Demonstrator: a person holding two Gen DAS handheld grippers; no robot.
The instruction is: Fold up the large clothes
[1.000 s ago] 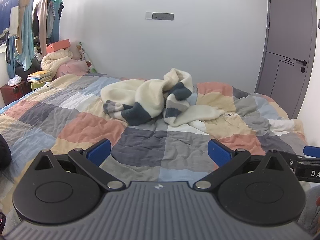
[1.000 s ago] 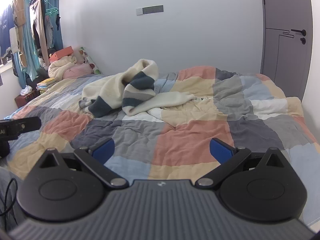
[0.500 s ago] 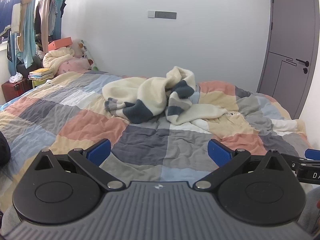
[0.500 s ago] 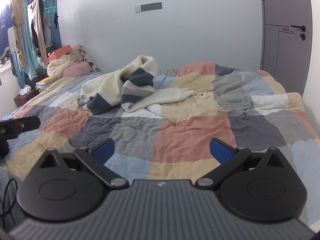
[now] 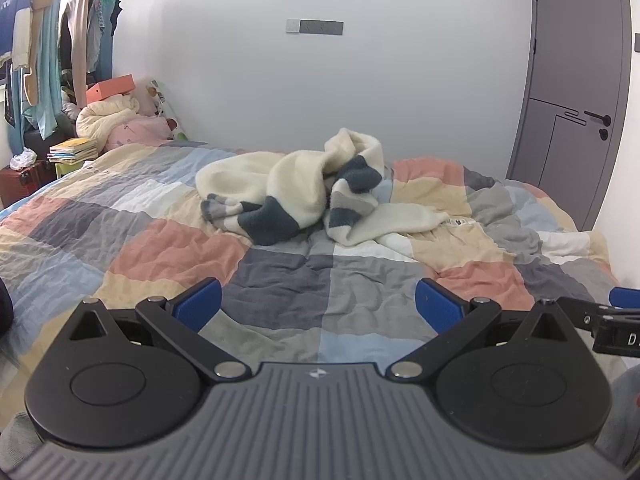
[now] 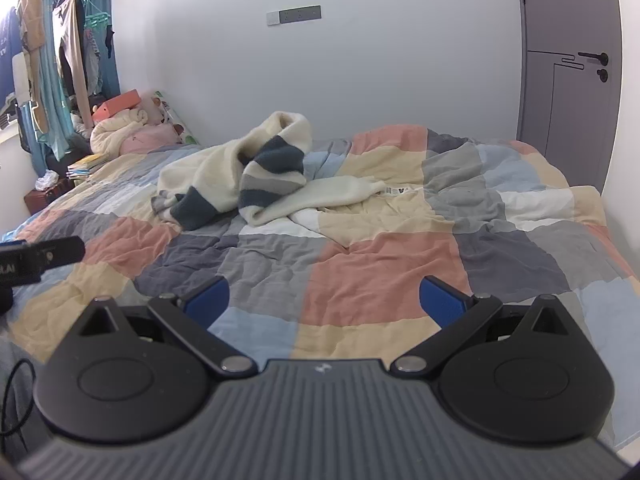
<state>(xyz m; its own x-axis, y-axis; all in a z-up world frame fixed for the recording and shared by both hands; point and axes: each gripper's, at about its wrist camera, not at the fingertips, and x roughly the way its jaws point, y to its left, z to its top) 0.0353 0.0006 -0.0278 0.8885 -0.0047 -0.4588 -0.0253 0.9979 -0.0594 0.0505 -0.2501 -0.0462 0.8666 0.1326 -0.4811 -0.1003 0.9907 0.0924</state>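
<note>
A cream garment with dark blue and grey stripes (image 5: 304,192) lies crumpled in a heap on the patchwork quilt (image 5: 172,248), toward the far middle of the bed. In the right wrist view the same garment (image 6: 256,172) sits left of centre, one cream part trailing right. My left gripper (image 5: 318,304) hovers open over the near edge of the bed, well short of the garment, with nothing between its blue pads. My right gripper (image 6: 324,300) is likewise open and holds nothing, over the quilt (image 6: 384,272) to the right of the left one.
A grey door (image 5: 576,92) stands at the right beyond the bed. Hanging clothes (image 5: 52,40), a bundle of bedding (image 5: 108,120), an orange box and stacked books (image 5: 74,148) crowd the far left corner. The white wall (image 5: 320,80) runs behind the bed.
Both grippers have tilted up slightly and edged toward the bed; the garment sits a little lower in both views. The garment itself has not moved, and both grippers stay open.
</note>
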